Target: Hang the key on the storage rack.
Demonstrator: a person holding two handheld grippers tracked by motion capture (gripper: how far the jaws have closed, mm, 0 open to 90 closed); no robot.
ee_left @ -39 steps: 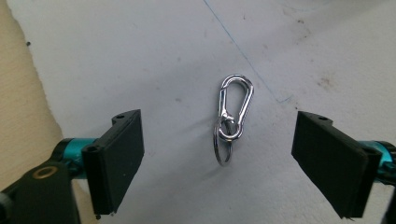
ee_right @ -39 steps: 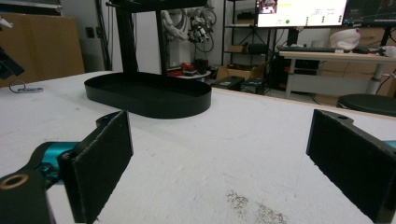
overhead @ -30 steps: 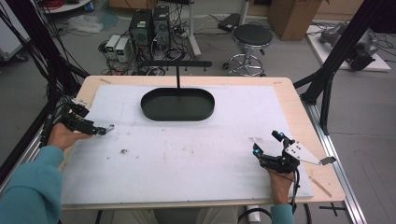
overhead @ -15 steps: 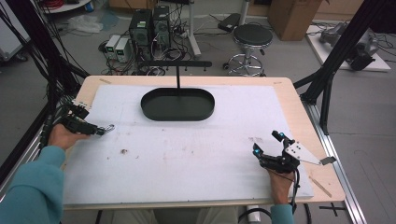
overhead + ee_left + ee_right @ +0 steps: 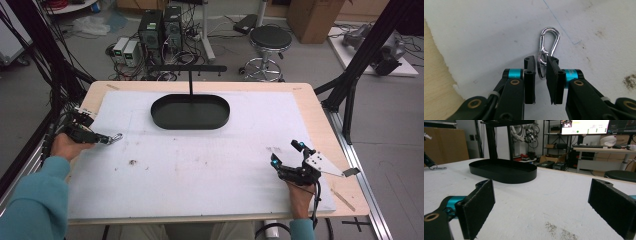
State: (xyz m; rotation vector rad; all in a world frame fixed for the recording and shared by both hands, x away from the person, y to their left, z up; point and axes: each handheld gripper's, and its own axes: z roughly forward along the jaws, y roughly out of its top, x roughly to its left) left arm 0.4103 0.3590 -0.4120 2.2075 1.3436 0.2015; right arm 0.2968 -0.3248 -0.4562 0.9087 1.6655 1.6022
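A silver carabiner with a key ring lies on the white mat near the table's left edge. My left gripper has its jaws nearly together, shut on the ring, with the carabiner sticking out beyond the tips. In the high view the left gripper sits low at the left with the carabiner at its tip. My right gripper rests at the front right, jaws wide open and nothing between them.
An empty black oval tray stands at the back middle of the mat, with a black T-shaped post behind it; the tray lies ahead of the right gripper. Small dirt marks spot the mat.
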